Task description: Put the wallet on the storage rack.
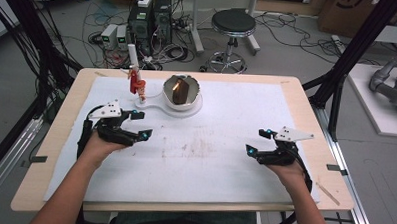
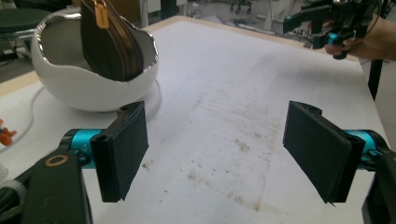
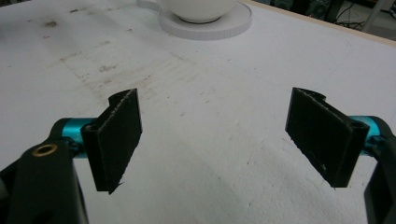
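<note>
A white egg-shaped bowl [image 1: 182, 94] stands on a round white base at the far middle of the table, with a dark brown pouch [image 1: 180, 90] with a gold zip inside it. In the left gripper view the bowl [image 2: 84, 84] and the pouch [image 2: 109, 46] lie just ahead to the left. My left gripper [image 1: 142, 124] sits left of centre, short of the bowl; its jaws [image 2: 215, 154] stand wide apart with nothing between them. My right gripper [image 1: 257, 141] rests at the right, open and empty [image 3: 215, 140], and the bowl's base [image 3: 210, 25] lies far ahead of it.
A stained white sheet [image 1: 210, 152] covers the wooden table. A small red figure on a white stand [image 1: 136, 85] is just left of the bowl. Beyond the table are a stool [image 1: 233, 23], computer boxes [image 1: 150, 18] and floor cables. Black frame posts flank both sides.
</note>
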